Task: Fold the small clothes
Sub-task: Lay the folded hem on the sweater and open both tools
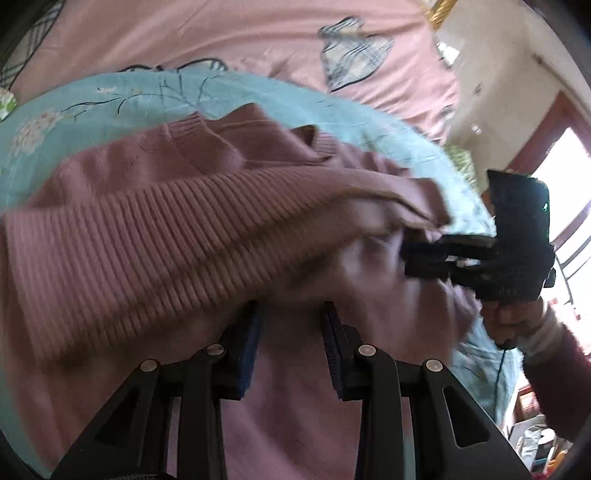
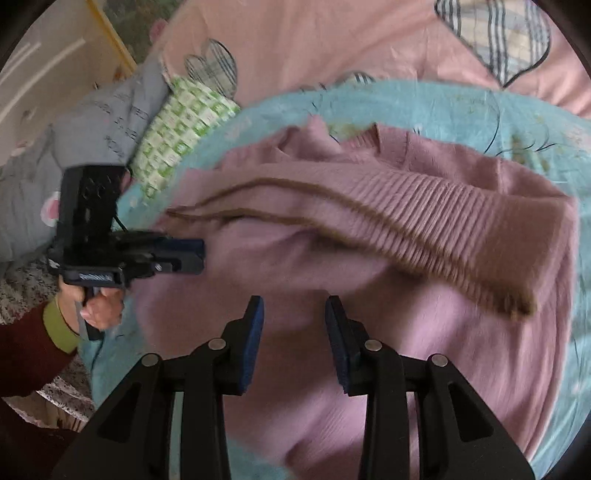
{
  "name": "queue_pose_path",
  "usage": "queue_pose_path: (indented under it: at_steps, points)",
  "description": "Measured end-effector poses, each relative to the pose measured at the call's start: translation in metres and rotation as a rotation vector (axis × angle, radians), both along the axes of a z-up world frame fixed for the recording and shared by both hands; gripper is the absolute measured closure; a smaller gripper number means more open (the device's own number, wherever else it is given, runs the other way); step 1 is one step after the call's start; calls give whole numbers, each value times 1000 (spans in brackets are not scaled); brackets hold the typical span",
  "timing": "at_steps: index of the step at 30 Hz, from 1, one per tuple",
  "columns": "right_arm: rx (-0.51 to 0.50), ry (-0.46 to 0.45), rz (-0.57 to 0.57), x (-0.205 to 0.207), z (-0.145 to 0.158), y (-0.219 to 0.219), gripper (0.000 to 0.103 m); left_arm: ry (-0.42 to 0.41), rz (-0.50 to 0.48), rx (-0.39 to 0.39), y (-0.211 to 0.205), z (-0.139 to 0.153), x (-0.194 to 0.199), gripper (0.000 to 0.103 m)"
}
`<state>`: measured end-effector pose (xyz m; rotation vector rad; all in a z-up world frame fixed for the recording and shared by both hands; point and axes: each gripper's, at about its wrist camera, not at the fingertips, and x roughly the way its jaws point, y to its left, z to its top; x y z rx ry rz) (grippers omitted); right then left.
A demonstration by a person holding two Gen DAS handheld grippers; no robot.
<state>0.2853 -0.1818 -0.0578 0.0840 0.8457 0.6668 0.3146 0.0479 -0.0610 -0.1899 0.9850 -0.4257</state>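
Note:
A mauve knit sweater (image 1: 184, 236) lies on a light blue flowered cloth (image 1: 110, 103), its ribbed hem folded over the body toward the neckline. My left gripper (image 1: 292, 310) hovers just above the sweater's lower part. Its jaws stand apart with nothing pinched between them. My right gripper (image 2: 294, 306) hangs the same way over the sweater (image 2: 406, 229), jaws apart and empty. Each gripper shows side-on in the other's view: the right gripper (image 1: 406, 258) at the sweater's right edge, the left gripper (image 2: 201, 254) at its left edge, each held by a hand.
The blue cloth (image 2: 443, 99) rests on a pink bedsheet (image 1: 221, 33) with plaid heart patches. A green-and-white checked bundle (image 2: 181, 129) and a grey garment (image 2: 99, 125) lie at the cloth's left. A doorway and a bright window (image 1: 561, 162) are on the right.

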Motion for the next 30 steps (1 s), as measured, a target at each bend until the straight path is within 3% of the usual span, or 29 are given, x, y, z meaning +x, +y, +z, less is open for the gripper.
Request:
queue_pose_path:
  at_steps: [4,6,8,9,11,13,18,24,27,30]
  points:
    - [-6,11,-140,47,2,-24,70,-36,84,26,27,6,33,72]
    - [3,-24,-243,59,7,-39,70,-77,192,45,47,11,43,71]
    - [79,-61,-369,62,13,-61,69,-103,340,63,75,13,50,71]
    - [148,-71,-459,61,14,-79,67,-101,419,20,96,13,51,71]
    - [185,-68,-590,57,12,-98,67,-90,507,-64,122,13,45,71]
    - [217,-65,-645,45,12,-109,67,-81,560,-110,138,14,30,71]
    - [231,-131,-538,-10,25,-100,67,-119,511,-130,120,27,-33,68]
    - [259,-77,-417,-70,9,-82,66,-118,367,-171,60,23,-110,67]
    - [211,-50,-411,-86,-5,-78,66,-106,350,-119,47,11,-132,66]
    - [105,7,-501,-99,-21,-89,66,-28,420,-95,60,-8,-146,67]
